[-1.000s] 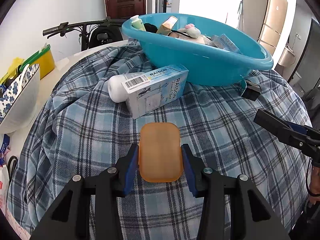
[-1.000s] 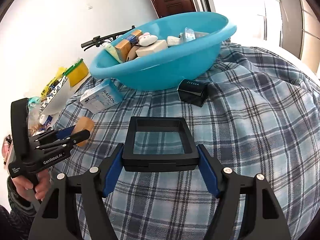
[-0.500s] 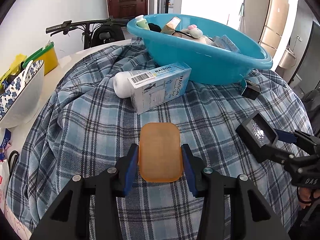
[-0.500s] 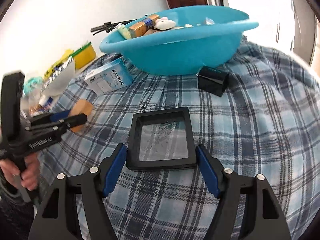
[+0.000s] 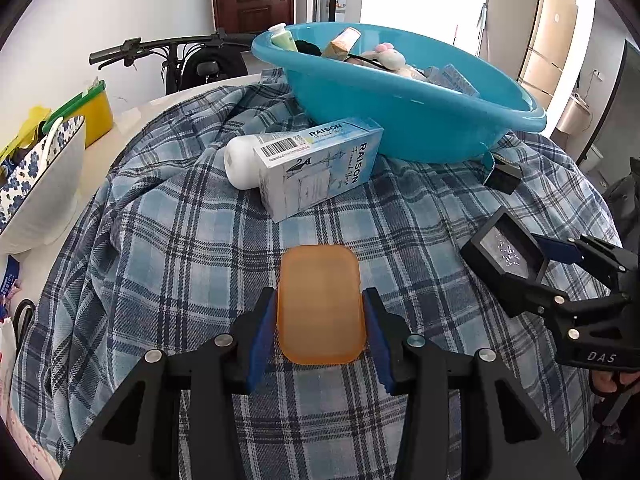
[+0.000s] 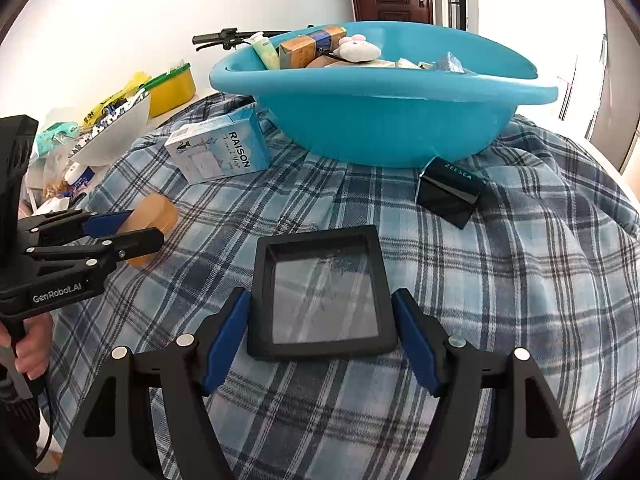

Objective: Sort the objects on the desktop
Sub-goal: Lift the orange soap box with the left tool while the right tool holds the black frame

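My left gripper [image 5: 320, 312] is shut on an orange translucent soap case [image 5: 320, 304], held above the plaid cloth; it also shows in the right wrist view [image 6: 154, 220]. My right gripper [image 6: 322, 324] is shut on a black square frame box [image 6: 322, 300] with a clear window, also seen in the left wrist view [image 5: 504, 252]. A blue basin [image 5: 400, 120] holding several items stands at the back. A blue-white RAISON box [image 5: 320, 168] and a white bottle [image 5: 242, 158] lie in front of it. A small black ZEESEA box [image 6: 450, 190] lies by the basin's right side.
A plaid cloth [image 5: 160, 240] covers the round table. At the left edge stand a floral white bowl [image 5: 36, 184] and a yellow container [image 5: 94, 112]. A bicycle handlebar [image 5: 160, 46] is behind the table.
Both grippers have risen a little with their objects. The right gripper with the frame box has moved into the left wrist view and tilted the box.
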A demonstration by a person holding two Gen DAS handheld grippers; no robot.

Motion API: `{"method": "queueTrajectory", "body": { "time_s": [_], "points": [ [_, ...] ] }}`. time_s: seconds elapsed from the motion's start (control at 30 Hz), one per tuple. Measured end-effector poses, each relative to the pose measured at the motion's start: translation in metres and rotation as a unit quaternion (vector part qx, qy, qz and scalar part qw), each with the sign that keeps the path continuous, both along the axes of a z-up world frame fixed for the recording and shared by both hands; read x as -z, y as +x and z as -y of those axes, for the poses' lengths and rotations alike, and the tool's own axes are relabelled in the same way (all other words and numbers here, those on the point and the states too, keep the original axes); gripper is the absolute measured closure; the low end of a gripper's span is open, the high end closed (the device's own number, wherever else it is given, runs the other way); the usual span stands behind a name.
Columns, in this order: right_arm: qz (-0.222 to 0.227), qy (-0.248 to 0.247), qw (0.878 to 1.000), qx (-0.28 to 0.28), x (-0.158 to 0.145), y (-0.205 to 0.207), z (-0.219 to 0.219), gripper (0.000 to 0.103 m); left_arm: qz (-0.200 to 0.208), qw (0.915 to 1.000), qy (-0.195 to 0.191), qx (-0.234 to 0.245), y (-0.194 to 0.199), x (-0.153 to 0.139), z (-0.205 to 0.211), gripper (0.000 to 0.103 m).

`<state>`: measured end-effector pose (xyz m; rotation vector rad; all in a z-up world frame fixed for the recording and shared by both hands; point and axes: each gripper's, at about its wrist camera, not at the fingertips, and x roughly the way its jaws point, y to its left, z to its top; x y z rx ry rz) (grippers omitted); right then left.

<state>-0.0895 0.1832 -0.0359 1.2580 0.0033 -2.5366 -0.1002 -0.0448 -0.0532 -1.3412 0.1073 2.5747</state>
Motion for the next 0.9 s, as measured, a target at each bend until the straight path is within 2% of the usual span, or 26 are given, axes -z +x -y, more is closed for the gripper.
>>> {"method": "queueTrajectory", "body": {
  "time_s": [0.27,0.5,0.63,0.9],
  "points": [
    [-0.012,0.047,0.999,-0.010,0.002,0.000,0.011,0.034,0.003,1.0000,0.004,-0.005,-0.002,0.001,0.004,0.058],
    [-0.009,0.040,0.999,0.020,0.000,0.004,0.000,0.034,-0.001,1.0000,0.003,-0.008,-0.001,0.000,0.005,0.058],
    [-0.010,0.046,0.998,0.043,-0.003,0.006,-0.004,0.034,-0.023,0.9994,-0.016,-0.019,0.007,-0.007,0.001,0.058],
    [-0.025,0.036,0.997,0.065,-0.015,0.014,-0.012,0.034,-0.024,0.9994,0.007,-0.023,0.018,-0.015,-0.006,0.058]
  ]
}}
